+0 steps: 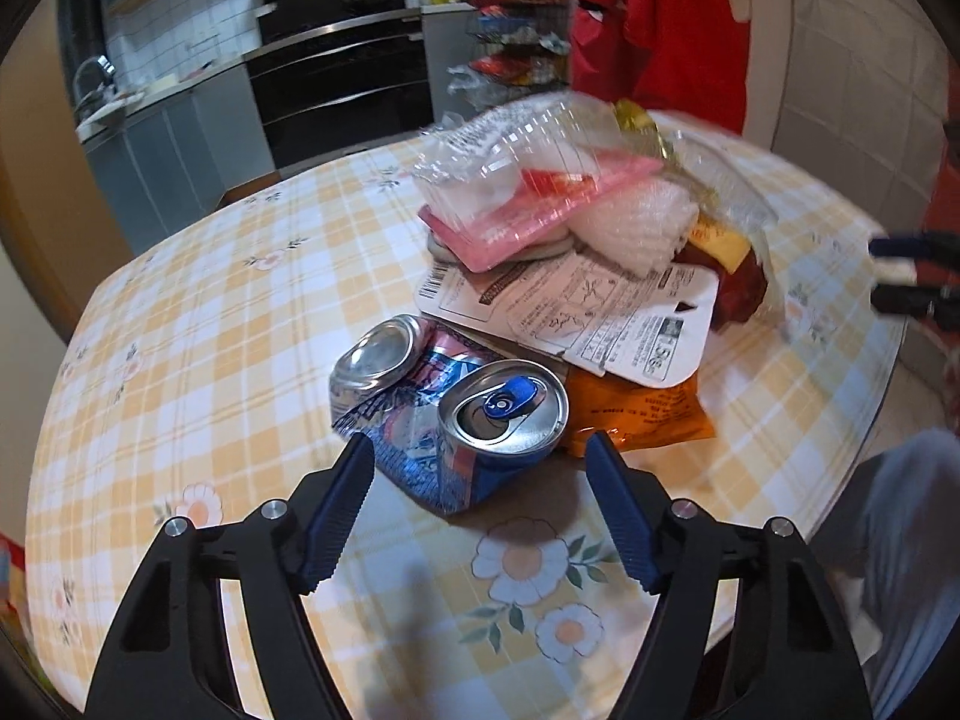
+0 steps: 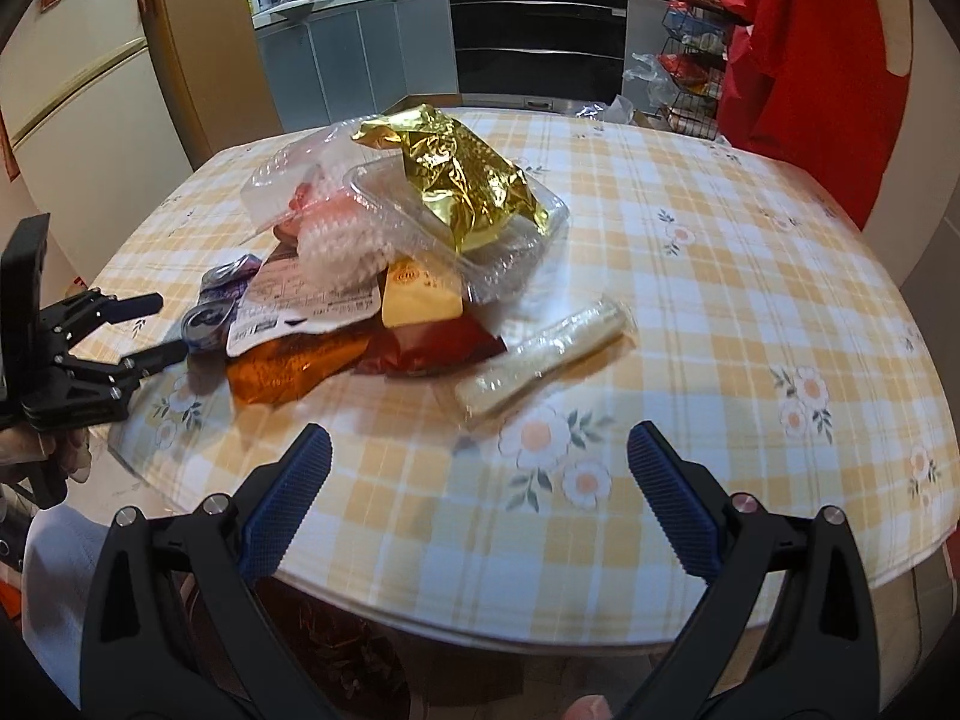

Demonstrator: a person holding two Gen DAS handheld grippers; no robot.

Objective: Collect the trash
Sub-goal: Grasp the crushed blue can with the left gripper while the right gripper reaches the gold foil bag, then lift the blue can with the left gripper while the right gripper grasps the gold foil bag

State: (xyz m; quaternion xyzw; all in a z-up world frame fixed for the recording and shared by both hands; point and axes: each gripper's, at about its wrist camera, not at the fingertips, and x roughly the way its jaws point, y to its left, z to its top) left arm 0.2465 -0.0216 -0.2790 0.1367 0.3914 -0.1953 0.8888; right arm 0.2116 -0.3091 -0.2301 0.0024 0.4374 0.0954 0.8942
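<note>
Checked table [image 2: 720,276], clear tray [image 2: 510,240] holding gold wrapper [image 2: 456,174]

The crushed can [image 1: 447,414] is shiny bare metal at both ends, its dented printed wall glossy, and it lies on a table [image 2: 750,300] covered in a smooth checked cloth with a faint sheen. Above it sit a clear, crinkled plastic tray [image 2: 480,240], a mirror-bright gold foil bag [image 2: 456,180] and matt printed card [image 1: 576,312]. The jaws carry ribbed blue pads [image 1: 336,510] on matt black plastic.
</note>
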